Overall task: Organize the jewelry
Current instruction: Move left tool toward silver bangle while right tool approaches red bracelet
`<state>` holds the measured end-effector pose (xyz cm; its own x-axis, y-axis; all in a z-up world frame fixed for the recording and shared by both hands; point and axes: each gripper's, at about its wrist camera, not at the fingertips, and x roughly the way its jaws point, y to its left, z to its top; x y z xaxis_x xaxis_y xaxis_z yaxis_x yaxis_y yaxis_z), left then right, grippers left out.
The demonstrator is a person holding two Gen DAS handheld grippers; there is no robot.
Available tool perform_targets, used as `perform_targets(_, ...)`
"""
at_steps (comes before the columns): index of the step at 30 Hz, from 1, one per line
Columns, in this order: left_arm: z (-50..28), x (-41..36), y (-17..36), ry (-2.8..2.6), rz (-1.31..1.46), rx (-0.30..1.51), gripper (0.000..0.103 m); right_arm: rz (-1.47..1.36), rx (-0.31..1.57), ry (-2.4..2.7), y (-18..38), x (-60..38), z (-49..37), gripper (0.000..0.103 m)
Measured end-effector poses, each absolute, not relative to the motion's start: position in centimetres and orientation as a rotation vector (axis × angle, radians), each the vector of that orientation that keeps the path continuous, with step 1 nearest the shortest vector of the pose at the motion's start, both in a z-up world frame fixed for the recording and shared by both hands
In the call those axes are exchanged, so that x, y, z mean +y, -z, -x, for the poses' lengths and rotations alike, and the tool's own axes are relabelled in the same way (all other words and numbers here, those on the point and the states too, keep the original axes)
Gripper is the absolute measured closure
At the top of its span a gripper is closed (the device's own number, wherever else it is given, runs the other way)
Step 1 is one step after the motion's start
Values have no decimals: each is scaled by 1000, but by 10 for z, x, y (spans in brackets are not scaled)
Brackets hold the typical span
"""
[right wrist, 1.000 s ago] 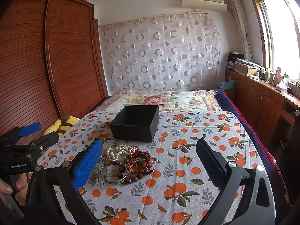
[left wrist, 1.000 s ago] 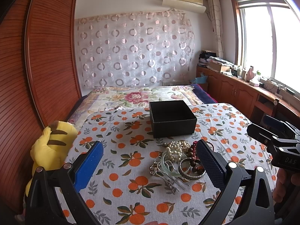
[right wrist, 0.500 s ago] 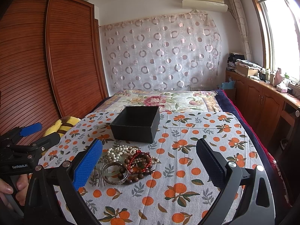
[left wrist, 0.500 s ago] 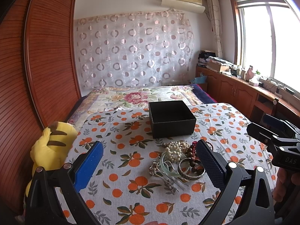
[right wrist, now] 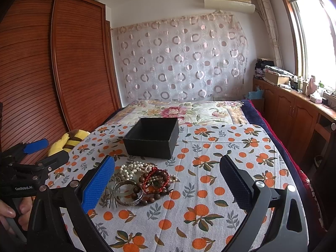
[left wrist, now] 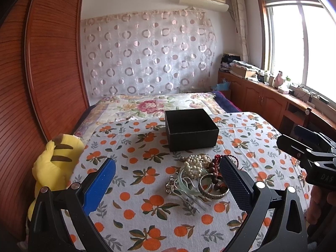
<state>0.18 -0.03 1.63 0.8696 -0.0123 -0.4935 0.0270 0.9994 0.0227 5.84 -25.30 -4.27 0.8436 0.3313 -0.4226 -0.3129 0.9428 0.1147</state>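
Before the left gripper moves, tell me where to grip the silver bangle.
Pinch the silver bangle at its near rim from above with the left gripper. It lies flat at the pile's near edge; its far rim touches the wooden beads.

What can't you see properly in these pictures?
- Inside of the black box: both views, its walls hide the floor.
- Jewelry pile: left wrist view, the left gripper finger covers its right edge.
- Yellow plush toy: right wrist view, mostly hidden behind the cloth edge.
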Motion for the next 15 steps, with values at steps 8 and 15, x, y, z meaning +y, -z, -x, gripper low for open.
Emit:
perform_targets(8, -14, -12, 22, 76, -49, 600, 7, -32, 501, -338, 54, -260, -65, 2)
perform_targets(15, -24, -23, 48, 140, -68, 669, 7, -5, 562, -356, 85, -274, -79, 12)
